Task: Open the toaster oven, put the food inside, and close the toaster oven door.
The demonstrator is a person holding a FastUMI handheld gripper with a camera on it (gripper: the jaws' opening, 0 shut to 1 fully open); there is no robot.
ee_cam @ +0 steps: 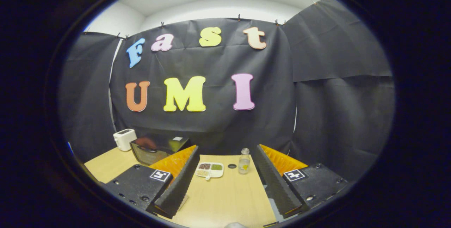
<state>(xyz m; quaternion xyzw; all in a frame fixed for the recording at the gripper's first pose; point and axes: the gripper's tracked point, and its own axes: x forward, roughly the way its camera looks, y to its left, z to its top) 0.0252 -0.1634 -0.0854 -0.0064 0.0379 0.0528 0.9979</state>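
A black toaster oven [155,149] stands on the wooden table [225,196] beyond my left finger, its glass door shut with a handle along the top. A white divided plate [209,170] with three portions of food lies ahead of the fingers, nearer the left one. My gripper [225,182] is held above the table, open wide, with nothing between the fingers.
A small white toaster [124,139] stands left of the oven. A clear glass bottle [244,161] stands just right of the plate, with a small dark cap [232,166] lying between them. Black cloth walls close the booth behind and to both sides.
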